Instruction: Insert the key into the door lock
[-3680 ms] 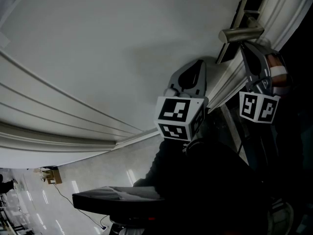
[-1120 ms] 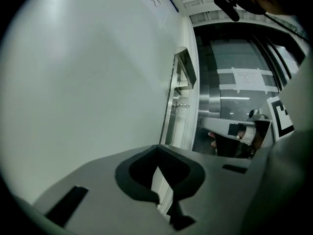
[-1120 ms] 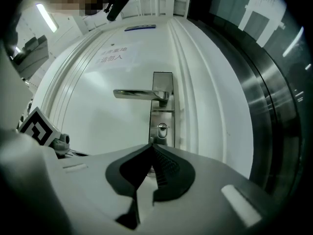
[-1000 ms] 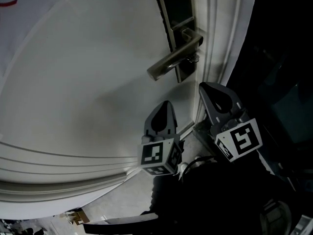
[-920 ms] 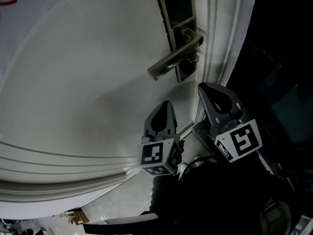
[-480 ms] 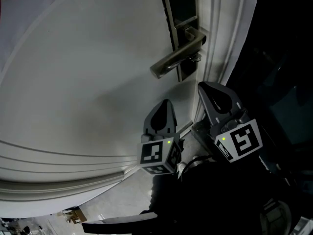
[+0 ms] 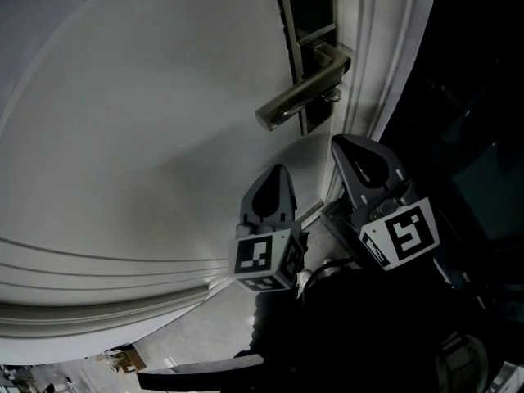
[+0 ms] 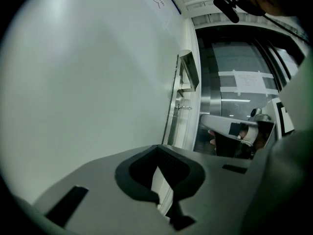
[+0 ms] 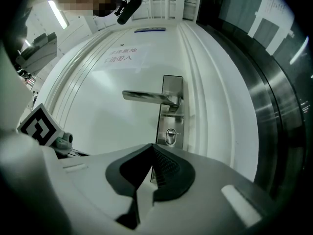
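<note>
Both my grippers are pinched closed on nothing. The right gripper (image 9: 152, 151) is aimed at the lock (image 9: 169, 136) under the handle (image 9: 149, 97), and the left gripper (image 8: 157, 150) sits near it, alongside the door (image 7: 147, 121). The key (image 8: 183, 107) looks to be in the lock, sticking straight out from the door. Only the left gripper view catches it side-on; the right gripper view sees it end-on.

Jaws together: left gripper (image 7: 277, 174), right gripper (image 7: 350, 144).
</note>
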Demonstrator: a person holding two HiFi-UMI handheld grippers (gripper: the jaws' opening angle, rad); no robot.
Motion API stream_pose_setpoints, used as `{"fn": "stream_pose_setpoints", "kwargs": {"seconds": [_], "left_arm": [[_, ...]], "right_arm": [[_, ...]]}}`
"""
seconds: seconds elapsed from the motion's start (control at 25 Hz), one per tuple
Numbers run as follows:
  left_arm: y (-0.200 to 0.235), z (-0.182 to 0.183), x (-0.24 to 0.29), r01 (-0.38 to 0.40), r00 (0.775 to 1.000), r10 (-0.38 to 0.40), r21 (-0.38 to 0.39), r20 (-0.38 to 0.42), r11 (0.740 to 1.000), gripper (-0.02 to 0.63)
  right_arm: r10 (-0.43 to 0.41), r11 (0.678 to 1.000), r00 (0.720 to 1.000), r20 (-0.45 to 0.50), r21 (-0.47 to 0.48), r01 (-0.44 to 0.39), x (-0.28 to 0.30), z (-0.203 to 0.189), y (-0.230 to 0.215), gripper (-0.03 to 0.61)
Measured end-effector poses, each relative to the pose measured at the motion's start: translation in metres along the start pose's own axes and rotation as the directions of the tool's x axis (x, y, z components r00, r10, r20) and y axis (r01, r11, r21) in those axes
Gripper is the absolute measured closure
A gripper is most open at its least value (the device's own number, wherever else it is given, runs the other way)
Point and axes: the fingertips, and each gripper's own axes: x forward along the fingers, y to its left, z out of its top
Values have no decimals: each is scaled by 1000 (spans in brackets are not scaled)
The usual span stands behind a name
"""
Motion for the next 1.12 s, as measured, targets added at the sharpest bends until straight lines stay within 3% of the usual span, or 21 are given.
{"fn": "stream_pose_setpoints", "kwargs": {"seconds": [1.12], "left_arm": [[-1, -1, 0, -2, 1000, 2, 1, 1, 1000, 612]], "right_arm": [[6, 1000, 1000, 24, 4, -6, -3, 2, 2, 578]]}}
